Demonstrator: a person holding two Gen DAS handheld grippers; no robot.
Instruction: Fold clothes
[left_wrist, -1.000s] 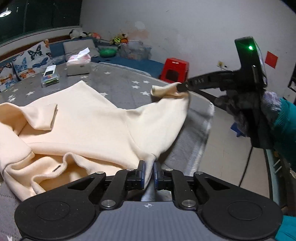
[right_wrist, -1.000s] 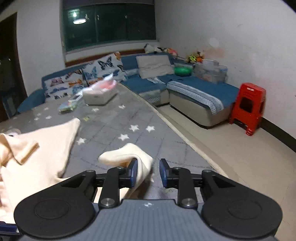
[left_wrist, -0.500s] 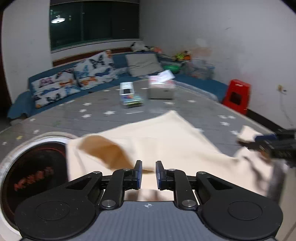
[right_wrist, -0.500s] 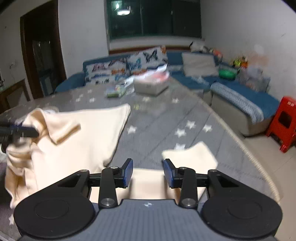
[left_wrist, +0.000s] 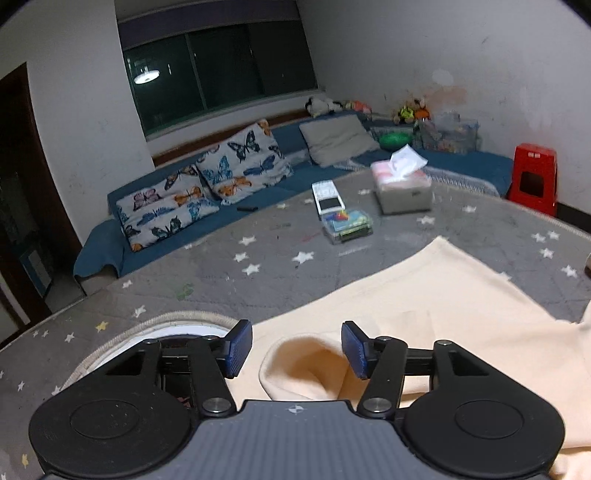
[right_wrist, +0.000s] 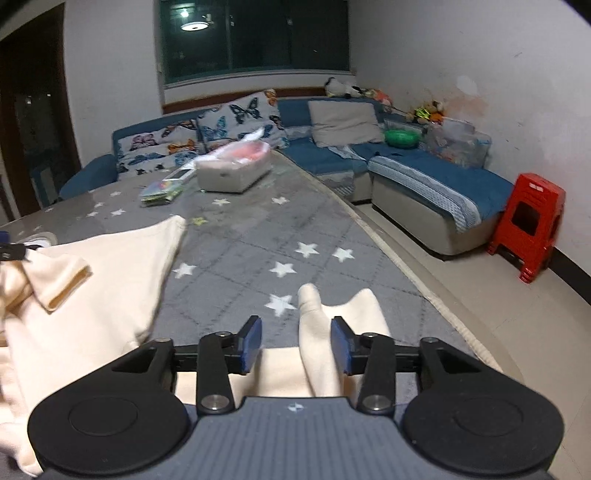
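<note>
A cream garment (left_wrist: 443, 310) lies spread on the grey star-patterned cloth of the table (left_wrist: 221, 280). My left gripper (left_wrist: 297, 349) hovers over a rolled cuff or fold of it; its jaws are opening, the blue pads clear of the fabric. In the right wrist view the garment body (right_wrist: 92, 295) lies at the left with a folded sleeve, and a loose cream end (right_wrist: 332, 325) sticks up between the fingers of my right gripper (right_wrist: 295, 345). Those jaws are opening too, and the pads do not press on the cloth.
A tissue box (left_wrist: 402, 184), a clear case of colourful bits (left_wrist: 347, 223) and a white device (left_wrist: 327, 195) sit at the table's far side. A round white-rimmed opening (left_wrist: 173, 325) lies by my left fingers. The table edge (right_wrist: 406, 273) drops to the floor, with a red stool (right_wrist: 528, 225) and blue sofa (right_wrist: 424, 166) beyond.
My left gripper swung left across the garment and let go, its jaws spreading wide. My right gripper released the cream end it pinched, and its jaws widened.
</note>
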